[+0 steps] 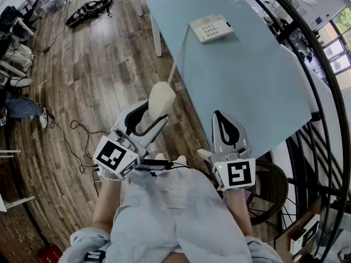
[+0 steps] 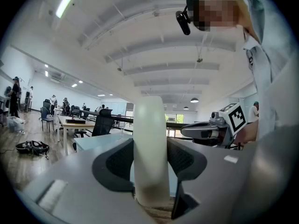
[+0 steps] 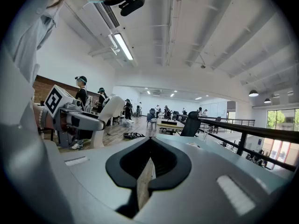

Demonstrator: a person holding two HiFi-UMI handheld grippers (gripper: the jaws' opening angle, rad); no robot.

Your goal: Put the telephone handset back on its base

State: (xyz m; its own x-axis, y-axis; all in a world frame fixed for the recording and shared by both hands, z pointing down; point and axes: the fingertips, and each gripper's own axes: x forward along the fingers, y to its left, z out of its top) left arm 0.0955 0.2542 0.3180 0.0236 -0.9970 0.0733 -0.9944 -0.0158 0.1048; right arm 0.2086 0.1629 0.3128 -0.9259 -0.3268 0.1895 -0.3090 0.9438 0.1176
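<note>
Cream plastic was seen between the jaws of the left gripper [image 1: 148, 115]: the handset [image 1: 160, 100] was clamped there. In the left gripper view the two jaws were spread wide and pressed against the opposite sides of the handset's body. It stood upright in the middle of the gap, and its rounded upper end rose well above the jaw tips. In the head view that end was pointed away from the person, towards the table [image 1: 247, 81].

The handset was held in the air over the wooden floor [image 1: 98, 64], just off the near left edge of the light-blue table and not above the tabletop itself. A coiled cord [image 1: 176, 59] was stretched from the handset's far end, across the table edge, to the base [image 1: 211, 27]. The base lay flat on the far part of the table with its keypad facing up. It was well apart from the handset, and nothing was seated on it.

The right gripper [image 1: 218, 115] was held beside the left one, over the near edge of the table. Its jaws were brought together, tip against tip. Nothing was caught between them, and only a thin slit of floor was seen through the seam in the right gripper view.
</note>
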